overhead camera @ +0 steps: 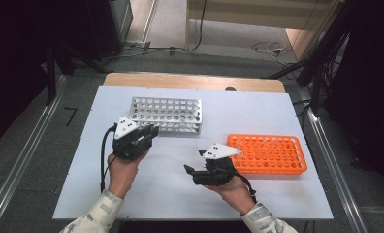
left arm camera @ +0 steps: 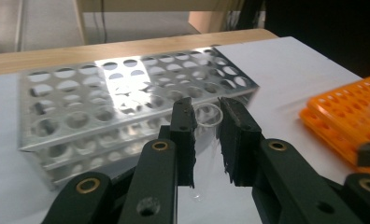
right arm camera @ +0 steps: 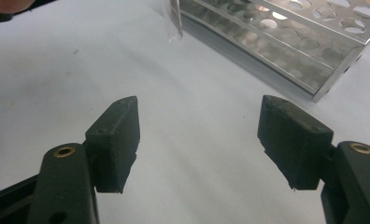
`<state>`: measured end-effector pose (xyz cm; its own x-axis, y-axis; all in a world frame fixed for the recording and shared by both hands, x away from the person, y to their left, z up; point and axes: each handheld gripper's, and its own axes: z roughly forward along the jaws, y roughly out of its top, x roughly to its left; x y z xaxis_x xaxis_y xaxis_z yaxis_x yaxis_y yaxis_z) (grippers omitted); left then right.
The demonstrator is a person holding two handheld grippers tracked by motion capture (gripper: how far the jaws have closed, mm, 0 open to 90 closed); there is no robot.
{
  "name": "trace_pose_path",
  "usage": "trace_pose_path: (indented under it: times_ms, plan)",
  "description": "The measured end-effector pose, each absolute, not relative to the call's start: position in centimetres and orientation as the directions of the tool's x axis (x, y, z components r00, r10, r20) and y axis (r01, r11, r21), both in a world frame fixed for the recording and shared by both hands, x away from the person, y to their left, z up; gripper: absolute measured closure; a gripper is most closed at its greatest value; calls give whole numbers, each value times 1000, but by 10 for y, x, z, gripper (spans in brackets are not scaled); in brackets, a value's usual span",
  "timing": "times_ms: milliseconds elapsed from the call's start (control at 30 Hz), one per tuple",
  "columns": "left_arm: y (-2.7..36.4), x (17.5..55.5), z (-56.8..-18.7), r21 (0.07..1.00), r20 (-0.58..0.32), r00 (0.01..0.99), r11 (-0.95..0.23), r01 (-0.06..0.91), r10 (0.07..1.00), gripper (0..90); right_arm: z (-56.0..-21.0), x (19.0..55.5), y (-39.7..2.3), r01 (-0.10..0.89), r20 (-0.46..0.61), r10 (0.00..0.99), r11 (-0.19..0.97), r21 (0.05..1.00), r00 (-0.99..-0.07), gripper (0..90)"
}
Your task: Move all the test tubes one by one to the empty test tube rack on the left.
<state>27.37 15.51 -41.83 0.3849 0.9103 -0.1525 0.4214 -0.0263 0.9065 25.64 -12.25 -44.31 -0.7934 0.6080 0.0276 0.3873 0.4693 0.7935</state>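
Clear glass test tube [left arm camera: 206, 122], clamped between the left gripper [left arm camera: 206, 140]'s fingers beside the silver metal perforated rack [left arm camera: 127, 100], could crack against a hole rim if misaligned, while the right gripper [right arm camera: 199, 135]'s fingers stand apart, empty.

In the high view the desk [overhead camera: 190, 194] takes up the middle of the frame, with bare floor beyond it at the top. On the desk, the metal rack [overhead camera: 167, 114] stands upper left of centre, and the plastic rack [overhead camera: 270, 154] lies to the right of centre, well apart from it. The left tool [overhead camera: 149, 132] sits just below and left of the metal rack, its tip near the rack's front edge. The right tool [overhead camera: 192, 171] lies lower, just left of the plastic rack. In the left gripper view a glass tube [left arm camera: 206, 122] sits between the left tool's jaws, in front of the metal rack.
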Motion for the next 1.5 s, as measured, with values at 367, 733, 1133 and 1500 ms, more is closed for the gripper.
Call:
trace_pose_path:
  times_ms: [367,733,1133,1500]
  plan:
    - [183,287,-406,916,-152,305,18,401,940,761,-438,234,-141,375,32,585,476,795,-811,279]
    - [201,306,-397,928,-116,223,26,372,968,761,-439,216,-178,397,39,611,464,792,-791,282]
    - [207,321,-393,934,-87,181,17,356,980,760,-440,214,-193,422,47,645,441,792,-763,282]
    - [209,327,-397,931,-82,165,17,364,983,760,-441,215,-193,429,52,652,436,791,-757,265]
